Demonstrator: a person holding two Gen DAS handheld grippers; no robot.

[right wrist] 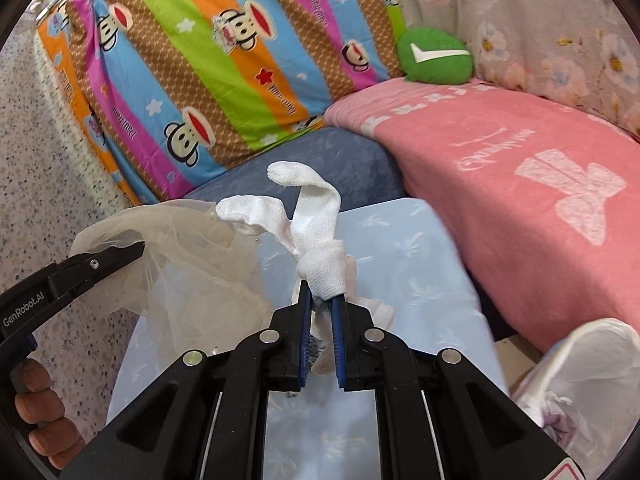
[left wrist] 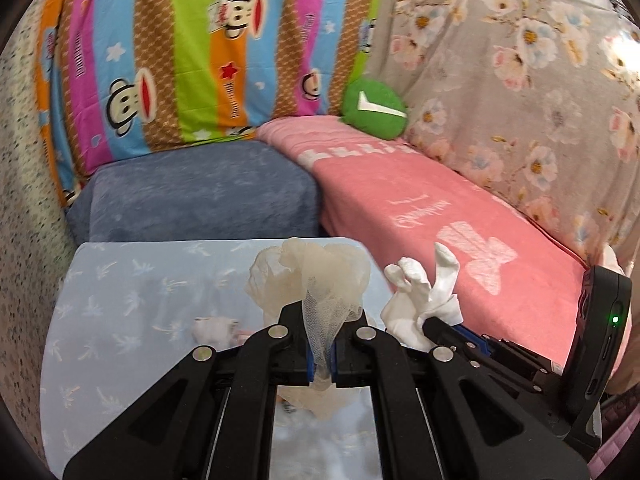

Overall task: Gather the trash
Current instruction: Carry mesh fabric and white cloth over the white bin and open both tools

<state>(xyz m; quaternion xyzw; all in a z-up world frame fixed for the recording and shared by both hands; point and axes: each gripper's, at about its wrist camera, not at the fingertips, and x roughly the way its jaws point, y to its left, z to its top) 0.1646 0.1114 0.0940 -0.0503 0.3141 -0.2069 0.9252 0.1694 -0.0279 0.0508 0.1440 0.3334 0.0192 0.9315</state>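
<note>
A light blue patterned table [left wrist: 120,280] stands before a pink towel-covered seat [left wrist: 460,216] and a green check-mark cushion [left wrist: 374,109]. Above the table, the left gripper [left wrist: 322,344] is clenched on a wad of beige mesh netting [left wrist: 308,276]. Just beside it, the right gripper [right wrist: 320,300] grasps a knotted white cloth strip [right wrist: 320,216].

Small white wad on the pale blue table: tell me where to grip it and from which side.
Both grippers are full. The small white wad lies low and crumpled on the pale blue table, left of the left gripper. Probably come from above and pinch its puffed middle; its blurred shape shows no better handle.
</note>
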